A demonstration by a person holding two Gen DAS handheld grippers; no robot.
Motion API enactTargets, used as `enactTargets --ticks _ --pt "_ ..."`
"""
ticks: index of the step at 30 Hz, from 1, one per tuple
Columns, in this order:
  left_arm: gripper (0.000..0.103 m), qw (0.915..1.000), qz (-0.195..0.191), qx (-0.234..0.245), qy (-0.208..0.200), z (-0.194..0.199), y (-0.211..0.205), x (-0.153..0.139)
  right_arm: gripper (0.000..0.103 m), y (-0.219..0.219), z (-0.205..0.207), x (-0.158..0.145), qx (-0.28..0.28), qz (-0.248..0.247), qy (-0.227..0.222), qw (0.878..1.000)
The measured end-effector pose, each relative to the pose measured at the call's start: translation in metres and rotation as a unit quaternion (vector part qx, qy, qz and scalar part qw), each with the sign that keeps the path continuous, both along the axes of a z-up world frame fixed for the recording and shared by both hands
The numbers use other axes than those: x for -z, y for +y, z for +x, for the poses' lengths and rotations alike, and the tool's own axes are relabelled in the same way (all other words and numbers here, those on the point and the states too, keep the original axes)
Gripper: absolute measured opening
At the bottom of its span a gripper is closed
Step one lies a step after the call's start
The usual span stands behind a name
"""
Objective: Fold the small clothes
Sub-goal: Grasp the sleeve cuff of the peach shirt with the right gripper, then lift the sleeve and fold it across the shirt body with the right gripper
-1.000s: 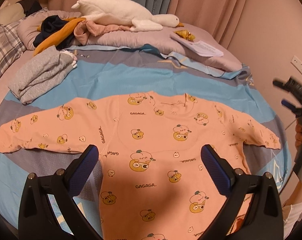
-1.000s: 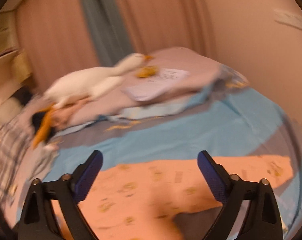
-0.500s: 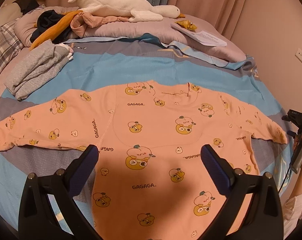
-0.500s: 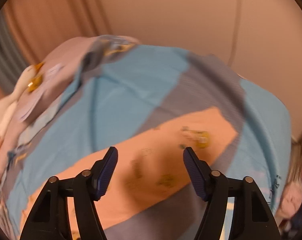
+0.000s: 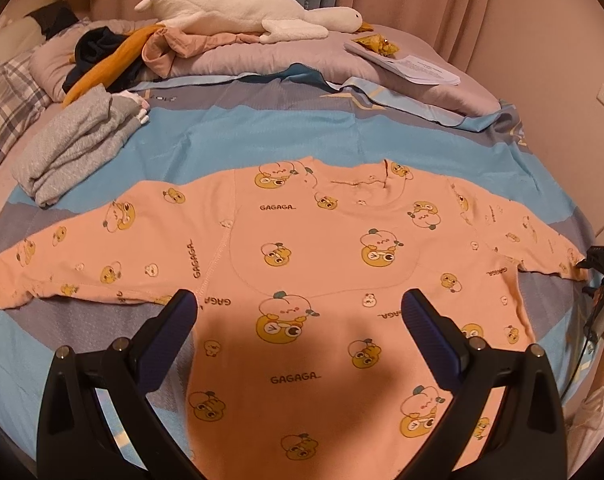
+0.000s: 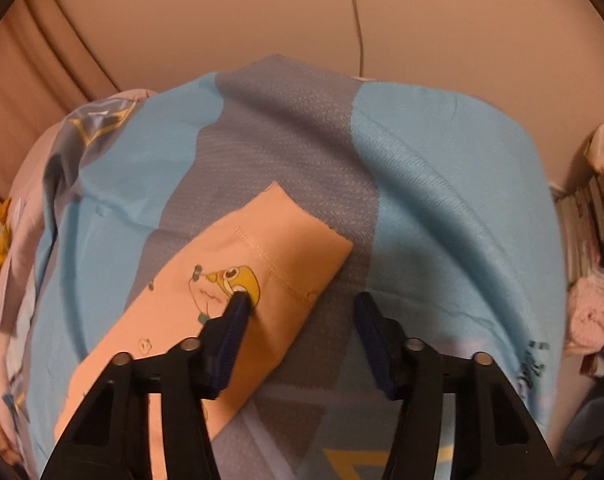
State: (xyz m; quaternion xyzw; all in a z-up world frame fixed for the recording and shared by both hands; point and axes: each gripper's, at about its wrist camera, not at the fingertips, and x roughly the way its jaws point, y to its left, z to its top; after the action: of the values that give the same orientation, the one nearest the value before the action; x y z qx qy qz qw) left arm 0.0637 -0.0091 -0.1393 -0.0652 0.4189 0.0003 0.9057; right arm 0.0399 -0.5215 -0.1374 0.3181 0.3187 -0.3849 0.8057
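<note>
A peach long-sleeved baby top (image 5: 322,240) with yellow cartoon prints lies flat on the bed, both sleeves spread out. My left gripper (image 5: 298,312) is open and hovers above the top's body. My right gripper (image 6: 302,308) is open at the right sleeve's cuff (image 6: 286,248). Its left finger (image 6: 234,312) touches the sleeve near the cuff; its right finger is over the bare bedsheet. The right gripper also shows at the right edge of the left wrist view (image 5: 600,280), by the sleeve end.
The blue and grey bedsheet (image 5: 262,128) covers the bed. Folded grey clothes (image 5: 70,148) lie at far left. A white plush goose (image 5: 242,20), a clothes heap (image 5: 114,56) and papers (image 5: 418,64) lie on the pillows. The wall (image 6: 302,12) is close behind the sleeve.
My right gripper swung down to the right sleeve's cuff and its jaws narrowed somewhat. My left gripper moved slightly closer over the top.
</note>
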Motion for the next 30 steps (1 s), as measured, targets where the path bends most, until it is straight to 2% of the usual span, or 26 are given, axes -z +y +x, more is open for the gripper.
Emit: enactTargets --ticks 5,11,17,21,26,30 --pt "0.102 0.9999 -0.003 -0.010 -0.005 0.002 0.004 -0.001 0.040 0.001 0.014 0.003 -0.013 -0.014 -0.004 1.000" --pt "0.102 0.9999 -0.009 -0.009 -0.007 0.003 0.001 -0.004 0.010 0.005 0.023 0.001 -0.029 -0.035 -0.003 0.999" --pt "0.102 0.9993 -0.024 -0.017 -0.024 0.000 0.004 -0.020 0.008 0.028 0.019 -0.028 -0.064 -0.083 -0.029 0.994" --pt "0.102 0.9987 -0.029 -0.023 -0.036 -0.002 0.007 -0.033 0.008 0.061 0.017 -0.054 -0.108 -0.128 -0.055 0.984" --pt "0.102 0.9976 -0.040 -0.025 -0.052 -0.003 0.011 -0.055 0.008 0.112 0.021 -0.079 -0.180 -0.170 -0.079 0.966" --pt "0.102 0.9963 -0.048 -0.021 -0.069 -0.001 0.015 -0.075 0.008 0.155 0.027 -0.092 -0.243 -0.209 -0.087 0.943"
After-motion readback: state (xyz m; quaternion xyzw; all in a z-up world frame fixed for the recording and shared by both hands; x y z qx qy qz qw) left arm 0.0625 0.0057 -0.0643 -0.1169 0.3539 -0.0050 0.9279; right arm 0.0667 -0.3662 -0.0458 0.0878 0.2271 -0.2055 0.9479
